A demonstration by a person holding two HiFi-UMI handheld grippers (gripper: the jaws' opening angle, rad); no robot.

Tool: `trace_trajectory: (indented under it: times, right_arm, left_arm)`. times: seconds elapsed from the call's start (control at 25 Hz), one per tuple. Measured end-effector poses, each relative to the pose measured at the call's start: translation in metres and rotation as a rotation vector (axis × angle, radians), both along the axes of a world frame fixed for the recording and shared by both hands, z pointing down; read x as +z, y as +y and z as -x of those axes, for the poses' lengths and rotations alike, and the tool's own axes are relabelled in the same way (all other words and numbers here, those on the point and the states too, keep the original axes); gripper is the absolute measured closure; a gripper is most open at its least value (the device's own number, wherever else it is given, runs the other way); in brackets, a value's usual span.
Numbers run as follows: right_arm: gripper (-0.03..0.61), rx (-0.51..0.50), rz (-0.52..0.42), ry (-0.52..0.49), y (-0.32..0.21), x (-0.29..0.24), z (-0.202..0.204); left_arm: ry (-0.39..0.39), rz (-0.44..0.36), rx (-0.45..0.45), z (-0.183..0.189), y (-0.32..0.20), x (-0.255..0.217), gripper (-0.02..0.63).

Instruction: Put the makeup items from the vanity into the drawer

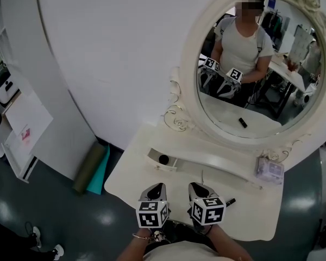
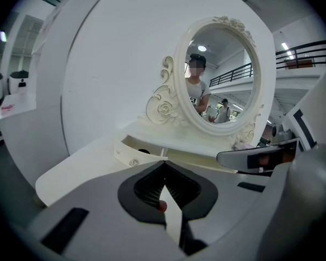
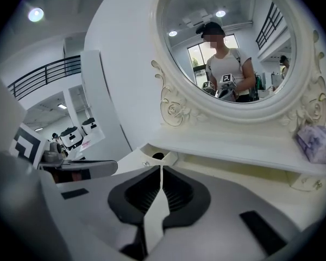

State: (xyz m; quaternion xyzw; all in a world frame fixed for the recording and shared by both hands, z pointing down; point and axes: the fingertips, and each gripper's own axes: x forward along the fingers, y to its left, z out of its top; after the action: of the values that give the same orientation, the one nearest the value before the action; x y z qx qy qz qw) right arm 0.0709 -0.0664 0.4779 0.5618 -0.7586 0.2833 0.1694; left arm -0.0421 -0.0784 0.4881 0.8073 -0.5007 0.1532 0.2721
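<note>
Furthest left, a white sheet (image 1: 27, 121) with red and dark print is seen on a low shelf, its writing too small to be read. A rolled olive and teal mat (image 1: 89, 167) is propped on the floor against the wall, just left of the white vanity (image 1: 131, 174).

At the left end of the vanity's raised ledge a small drawer (image 1: 154, 157) is pulled out, and a dark round item (image 1: 163, 159) is seen lying inside it.

Near the front edge of the vanity top the left gripper (image 1: 158, 186) is held with its jaws pressed together at the tips. A small reddish spot is seen between the pads further back, and what it is cannot be told. Its cube (image 1: 152, 213) is covered with black and white square markers that carry no letters.

Just beside it the right gripper (image 1: 195, 186) is held with its jaws closed on nothing, under a second marker cube (image 1: 208, 211).

A slim black makeup stick (image 1: 230, 202) is seen lying on the vanity top close by the right gripper's right side, well apart from the drawer.

Further right a pale purple box (image 1: 269, 170) is set on the ledge, with no print that can be read.

Above the ledge an oval mirror (image 1: 271, 110) in a carved white frame is mounted; a person with both grippers and the black stick are reflected in it
</note>
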Motion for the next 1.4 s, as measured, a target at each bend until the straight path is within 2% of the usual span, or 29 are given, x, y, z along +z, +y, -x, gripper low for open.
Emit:
trace_trajectory:
  times: [0.28,0.84,1.04,1.4]
  right_arm:
    - [0.554,0.009,-0.004,0.01,0.004,0.001,-0.008]
    - [0.554,0.059,-0.011,0.014,0.0,-0.002,-0.025]
    - [0.554,0.059,-0.005,0.01,-0.001,-0.001,-0.024]
    - [0.557,0.061,0.012,0.005,-0.004,0.006,-0.026]
  left_arm:
    - [0.003,-0.003,-0.011,-0.002,-0.001,0.004,0.607]
    - [-0.035,-0.042,0.035,-0.015,-0.01,-0.004,0.607]
    - [-0.002,-0.033,0.039,-0.016,-0.01,-0.004,0.606]
    - [-0.009,-0.008,0.023,-0.013,-0.014,0.005,0.606]
